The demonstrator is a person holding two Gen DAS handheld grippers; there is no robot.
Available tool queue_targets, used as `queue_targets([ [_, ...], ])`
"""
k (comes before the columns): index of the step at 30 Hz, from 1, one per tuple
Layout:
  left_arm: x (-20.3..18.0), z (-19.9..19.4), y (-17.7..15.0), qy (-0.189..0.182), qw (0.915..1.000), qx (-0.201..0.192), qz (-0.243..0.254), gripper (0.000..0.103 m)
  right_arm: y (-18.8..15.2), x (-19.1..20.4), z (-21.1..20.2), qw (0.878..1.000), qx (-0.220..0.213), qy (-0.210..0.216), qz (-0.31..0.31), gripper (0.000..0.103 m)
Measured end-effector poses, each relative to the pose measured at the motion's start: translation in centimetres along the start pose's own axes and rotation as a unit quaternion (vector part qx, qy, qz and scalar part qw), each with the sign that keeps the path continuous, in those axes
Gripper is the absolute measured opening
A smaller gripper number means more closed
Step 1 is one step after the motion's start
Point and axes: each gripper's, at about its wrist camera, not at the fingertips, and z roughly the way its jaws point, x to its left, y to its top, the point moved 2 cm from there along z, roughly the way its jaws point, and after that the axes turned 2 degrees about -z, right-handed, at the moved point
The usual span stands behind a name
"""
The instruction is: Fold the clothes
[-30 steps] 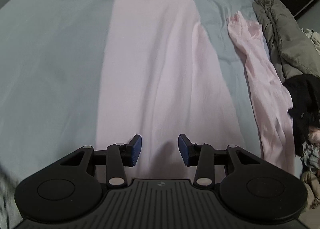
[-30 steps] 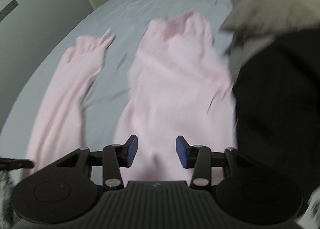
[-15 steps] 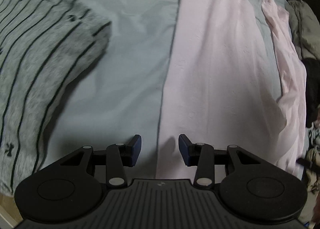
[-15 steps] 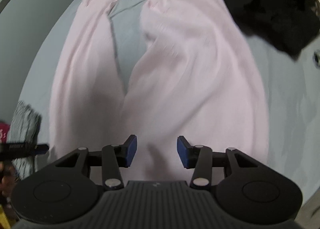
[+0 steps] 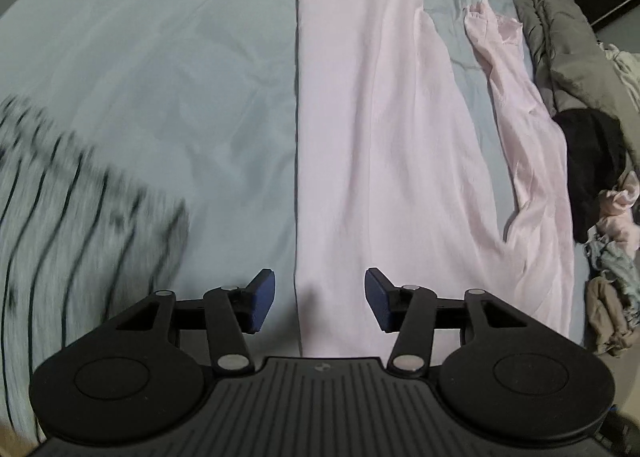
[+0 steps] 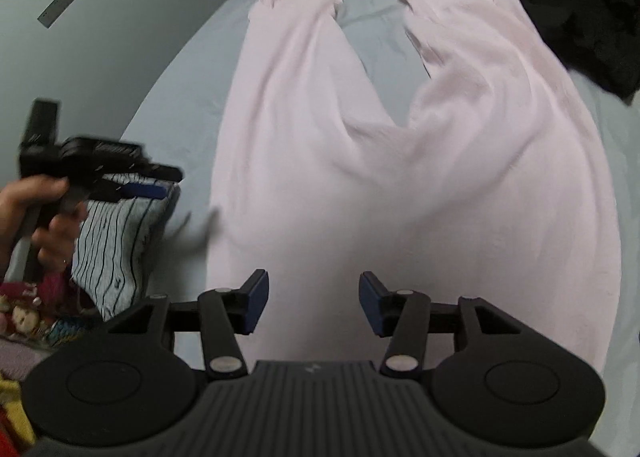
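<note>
Lying flat, the pink garment [image 5: 372, 161] spreads lengthwise (legs forked, hems ruffled).

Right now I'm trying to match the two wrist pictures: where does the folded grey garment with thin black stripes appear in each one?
Left wrist view: the grey striped garment fills the lower left, blurred, lying on the pale blue bedsheet.
Right wrist view: it sits at the left edge, just below the left gripper.
Shared landmark: the spread pale pink trousers, to the right of the garment in both.
</note>
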Motion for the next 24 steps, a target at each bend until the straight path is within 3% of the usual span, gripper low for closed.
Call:
queue_targets([
  [4, 1.1, 1.5, 4.3, -0.028, 0.9977, 0.031, 0.054, 0.048, -0.8, 4.1, -0.3, 0.996, -0.029, -0.073, 0.031, 0.055],
  [6, 1.3, 2.3, 6.5, -0.018, 0.9934, 0.050, 0.101, 0.048, -1.9, 6.5, 0.2, 0.991, -0.040, -0.113, 0.067, 0.055],
  [10, 1.5, 3.5, 10.1, -0.013, 0.9830, 0.072, 0.168, 0.048, -4.1, 11.5, 1.9, 0.980, -0.045, -0.161, 0.111, 0.055],
  [12, 1.4, 4.2, 11.6, -0.009, 0.9798, 0.078, 0.184, 0.048, -4.8, 13.9, 2.5, 0.976, -0.048, -0.164, 0.134, 0.055],
  [16, 1.1, 4.8, 13.6, -0.016, 0.9802, 0.071, 0.184, 0.048, -6.8, 17.3, 3.5, 0.971, -0.044, -0.167, 0.167, 0.056],
  [19, 1.0, 5.4, 15.1, -0.022, 0.9835, 0.073, 0.164, 0.048, -8.5, 18.2, 4.5, 0.961, -0.029, -0.198, 0.188, 0.056],
  [21, 0.9, 5.9, 15.9, -0.021, 0.9852, 0.073, 0.154, 0.048, -9.3, 19.0, 5.5, 0.960, -0.008, -0.237, 0.151, 0.056],
  [24, 0.3, 7.4, 16.9, -0.012, 0.9824, 0.082, 0.168, 0.049, -10.7, 19.5, 7.7, 0.963, 0.007, -0.246, 0.107, 0.057],
])
